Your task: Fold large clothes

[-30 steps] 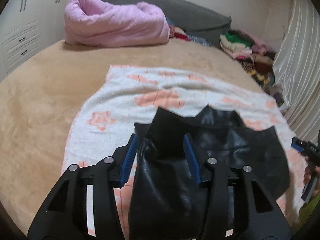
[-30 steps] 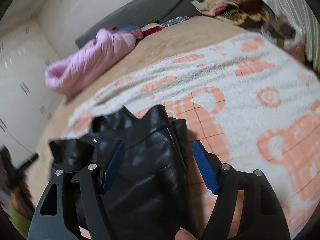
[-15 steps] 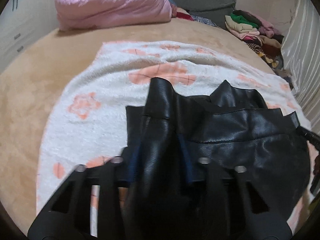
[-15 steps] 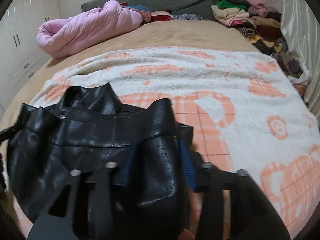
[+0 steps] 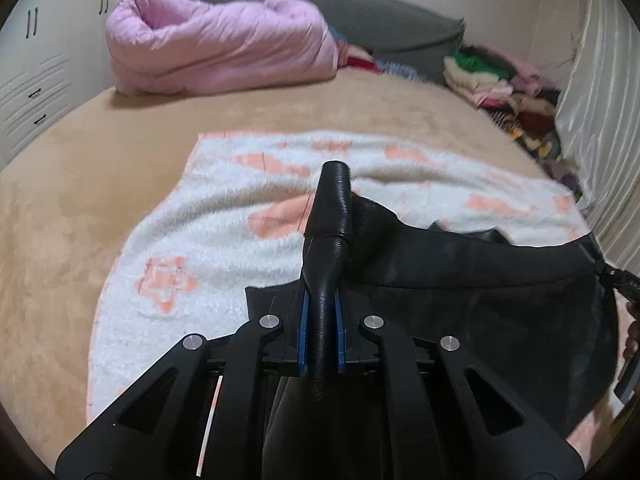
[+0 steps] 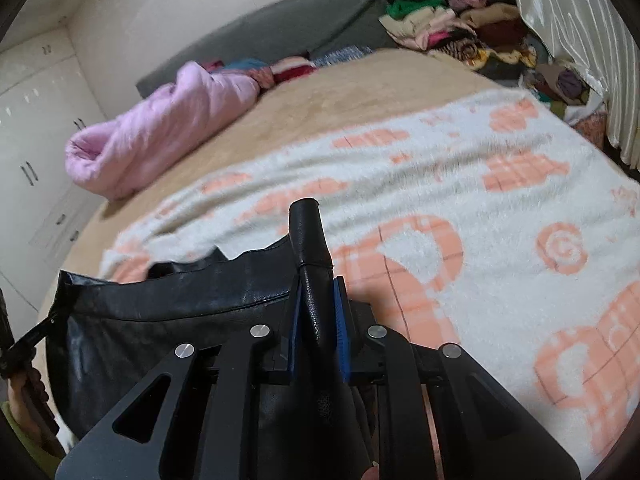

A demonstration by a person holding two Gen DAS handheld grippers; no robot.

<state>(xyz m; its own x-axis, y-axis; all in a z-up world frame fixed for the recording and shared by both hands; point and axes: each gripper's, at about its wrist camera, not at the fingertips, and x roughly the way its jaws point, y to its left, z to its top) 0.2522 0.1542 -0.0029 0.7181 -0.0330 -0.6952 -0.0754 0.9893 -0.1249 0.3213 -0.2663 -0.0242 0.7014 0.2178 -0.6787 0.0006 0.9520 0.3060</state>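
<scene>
A black leather garment (image 5: 480, 312) lies bunched on a white blanket with orange patterns (image 5: 200, 240) on the bed. My left gripper (image 5: 320, 304) is shut on a raised fold at the garment's left corner, and the blue pads press the leather from both sides. In the right wrist view the garment (image 6: 160, 320) stretches away to the left. My right gripper (image 6: 318, 300) has its jaws closing, with the pads pressed on a fold at the other corner. Each gripper shows at the edge of the other's view: the right gripper (image 5: 622, 280), the left gripper (image 6: 24, 344).
A rolled pink duvet (image 5: 216, 48) lies at the head of the tan bed by a grey headboard (image 5: 380, 16). A pile of clothes (image 5: 500, 80) sits at the far right beside a pale curtain (image 5: 600, 80). White wardrobes (image 5: 32, 80) stand on the left.
Both grippers went from open around the leather to closed on folds of it. The garment's top edge now stretches between them, lifted into two pinched peaks.
</scene>
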